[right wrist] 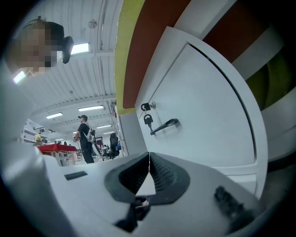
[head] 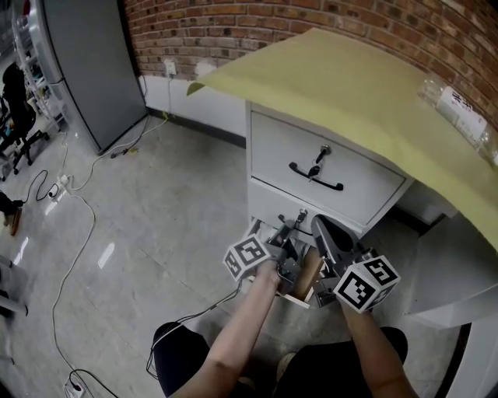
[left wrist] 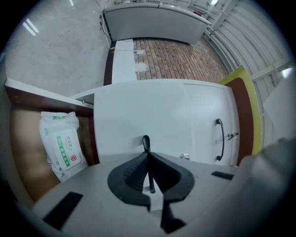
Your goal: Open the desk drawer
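Note:
The white desk has an upper drawer (head: 323, 167) with a black handle (head: 315, 177) and a key (head: 320, 154) in its lock. Below it the lower drawer (left wrist: 138, 111) stands pulled out. My left gripper (left wrist: 148, 155) is shut on that drawer's thin black handle (left wrist: 146, 141), and in the head view this gripper (head: 292, 247) sits under the upper drawer. A white pack of wipes (left wrist: 60, 143) lies in the brown inside of the drawer. My right gripper (right wrist: 149, 159) is shut on nothing, beside the left one (head: 319, 224), and faces the upper drawer's handle (right wrist: 164, 126).
A yellow-green sheet (head: 350, 85) covers the desktop, with a clear plastic packet (head: 459, 109) at its right edge. Cables (head: 74, 202) trail over the grey floor at the left. A brick wall (head: 233, 23) and a grey panel (head: 89, 62) stand behind. A person (right wrist: 85, 139) stands far off.

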{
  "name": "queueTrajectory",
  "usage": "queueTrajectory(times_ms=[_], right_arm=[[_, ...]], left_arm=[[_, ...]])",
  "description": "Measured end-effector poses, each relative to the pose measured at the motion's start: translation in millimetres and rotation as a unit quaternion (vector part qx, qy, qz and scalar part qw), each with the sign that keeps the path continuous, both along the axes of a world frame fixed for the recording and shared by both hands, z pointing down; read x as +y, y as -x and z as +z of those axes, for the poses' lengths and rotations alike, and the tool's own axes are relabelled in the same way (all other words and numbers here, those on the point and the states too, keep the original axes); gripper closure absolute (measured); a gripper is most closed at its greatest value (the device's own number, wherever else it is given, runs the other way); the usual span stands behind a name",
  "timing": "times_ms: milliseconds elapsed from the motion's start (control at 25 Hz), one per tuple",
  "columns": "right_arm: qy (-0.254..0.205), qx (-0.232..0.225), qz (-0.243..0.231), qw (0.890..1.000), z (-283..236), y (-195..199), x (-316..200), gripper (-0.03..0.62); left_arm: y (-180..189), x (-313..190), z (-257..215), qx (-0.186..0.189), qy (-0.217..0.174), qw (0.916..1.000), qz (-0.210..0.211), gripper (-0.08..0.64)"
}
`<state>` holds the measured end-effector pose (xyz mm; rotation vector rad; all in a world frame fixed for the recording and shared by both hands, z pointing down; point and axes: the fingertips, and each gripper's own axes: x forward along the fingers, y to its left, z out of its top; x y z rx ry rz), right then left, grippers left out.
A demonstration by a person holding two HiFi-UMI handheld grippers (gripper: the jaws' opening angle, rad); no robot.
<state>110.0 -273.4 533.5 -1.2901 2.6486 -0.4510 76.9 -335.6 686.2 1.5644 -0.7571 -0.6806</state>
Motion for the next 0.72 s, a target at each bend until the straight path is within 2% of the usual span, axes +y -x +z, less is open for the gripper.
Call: queueTrajectory(times_ms=[320,720], right_arm=[[-0.011,0.007,0.004,1.0,-10,-1,-2,0.578],[-0.02,-0.001,-0.015,1.0,-34,4,1,0.578]], left_arm=[[6,15,0,-0.008,0.004,1.0,0.001,0.535],[19,38,-1,-0.02,0.009,0.9997,0.009,0.535]])
